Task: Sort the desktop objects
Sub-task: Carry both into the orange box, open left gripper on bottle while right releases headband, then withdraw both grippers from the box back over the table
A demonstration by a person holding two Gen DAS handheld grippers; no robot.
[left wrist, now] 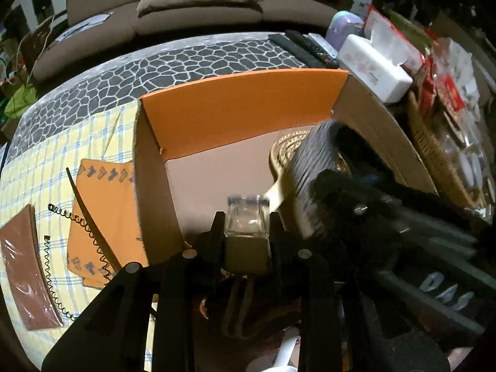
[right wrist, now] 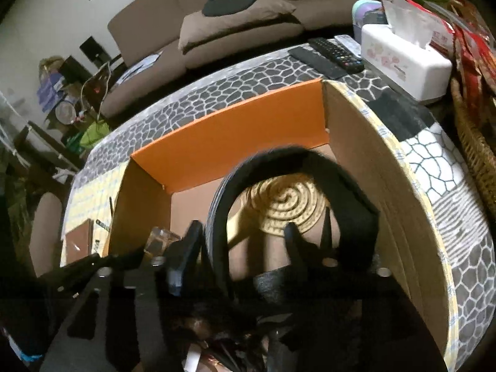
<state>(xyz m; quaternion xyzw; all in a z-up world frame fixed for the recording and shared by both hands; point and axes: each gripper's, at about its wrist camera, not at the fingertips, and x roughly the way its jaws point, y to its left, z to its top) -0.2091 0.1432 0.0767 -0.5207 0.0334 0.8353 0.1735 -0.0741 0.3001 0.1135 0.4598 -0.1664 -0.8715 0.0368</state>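
Observation:
An open cardboard box (left wrist: 241,105) with orange inner walls stands on the table. It also shows in the right wrist view (right wrist: 235,136). My left gripper (left wrist: 246,226) is shut on a small clear glass bottle (left wrist: 247,218) over the box's near edge. My right gripper (right wrist: 245,241) is shut on a large black tape roll (right wrist: 217,217) held upright inside the box. The roll shows blurred in the left wrist view (left wrist: 313,167). A woven straw coaster (right wrist: 290,206) lies on the box floor behind it.
An orange patterned pouch (left wrist: 105,217), a black spiral cord (left wrist: 52,263) and a brown card (left wrist: 21,279) lie on the yellow checked cloth left of the box. Remotes (right wrist: 328,52) and a white tissue box (right wrist: 406,62) sit far right. A wicker basket (left wrist: 434,155) stands at right.

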